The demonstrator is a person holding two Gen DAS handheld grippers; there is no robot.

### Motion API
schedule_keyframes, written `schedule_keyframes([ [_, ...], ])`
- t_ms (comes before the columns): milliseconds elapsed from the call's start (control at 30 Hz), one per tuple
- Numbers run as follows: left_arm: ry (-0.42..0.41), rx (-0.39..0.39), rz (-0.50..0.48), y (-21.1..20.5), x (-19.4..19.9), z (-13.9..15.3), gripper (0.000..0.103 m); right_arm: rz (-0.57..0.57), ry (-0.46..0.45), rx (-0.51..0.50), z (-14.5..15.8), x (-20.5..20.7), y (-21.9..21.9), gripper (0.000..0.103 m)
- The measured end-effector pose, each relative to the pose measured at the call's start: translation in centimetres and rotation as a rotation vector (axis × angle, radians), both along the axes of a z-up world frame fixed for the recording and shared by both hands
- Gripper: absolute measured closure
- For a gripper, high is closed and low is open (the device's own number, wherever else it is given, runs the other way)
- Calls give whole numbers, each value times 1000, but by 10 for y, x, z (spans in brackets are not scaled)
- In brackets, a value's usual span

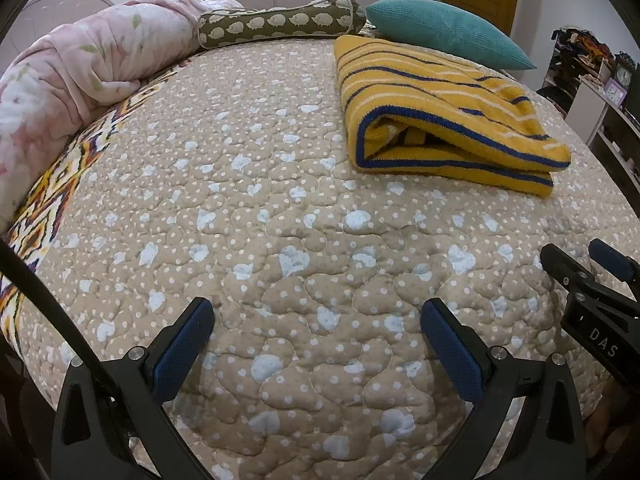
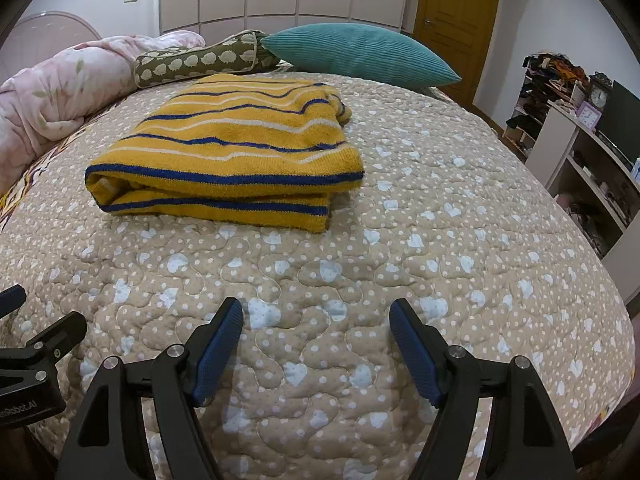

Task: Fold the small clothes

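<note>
Two grippers hung over the near part of the quilt [image 2: 460, 208], side by side and well apart from the garment. The left gripper [image 1: 318, 320] had its jaws spread wide with only bare quilt between its blue pads [image 1: 184, 350]. The right gripper [image 2: 316, 320] stood the same way, jaws wide, nothing between them, its pads [image 2: 218, 354] clear of the fabric. The sweater [image 2: 240, 148], yellow with blue and white stripes, lay folded in a thick stack farther up the bed, its folded edge toward the grippers and flat on the quilt. Beyond it a teal pillow [image 2: 360, 54] rested near the far edge, just beside an olive bolster [image 2: 200, 60] printed with pale hedgehogs. A pink blanket [image 1: 80, 68] was bunched along the left side. Shelves [image 2: 588, 152] with clocks stood against the right wall, and a wooden door [image 2: 456, 20] was behind the pillow.
</note>
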State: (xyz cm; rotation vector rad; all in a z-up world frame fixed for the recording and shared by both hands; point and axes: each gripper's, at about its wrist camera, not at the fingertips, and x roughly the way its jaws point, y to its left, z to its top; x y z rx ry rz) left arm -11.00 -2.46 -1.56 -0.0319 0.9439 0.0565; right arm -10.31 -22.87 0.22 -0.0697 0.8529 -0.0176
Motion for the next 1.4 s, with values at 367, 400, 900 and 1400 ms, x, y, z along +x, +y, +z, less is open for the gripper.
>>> schedule_keyframes([
  [367,4,-13,0,1,1,-4,0,1,-4,-3,-1,-1,1,22],
  [400,4,-14,1,2,1,-4,0,0,-4,-4,-1,-1,1,22],
  [900,-52,-31,-6,5,0,-8,0,-4,-13,-21,2,-2,4,21],
  [1400,-70,69,-21,-17,-4,5,0,-26,-83,32,16,-20,-14,18],
])
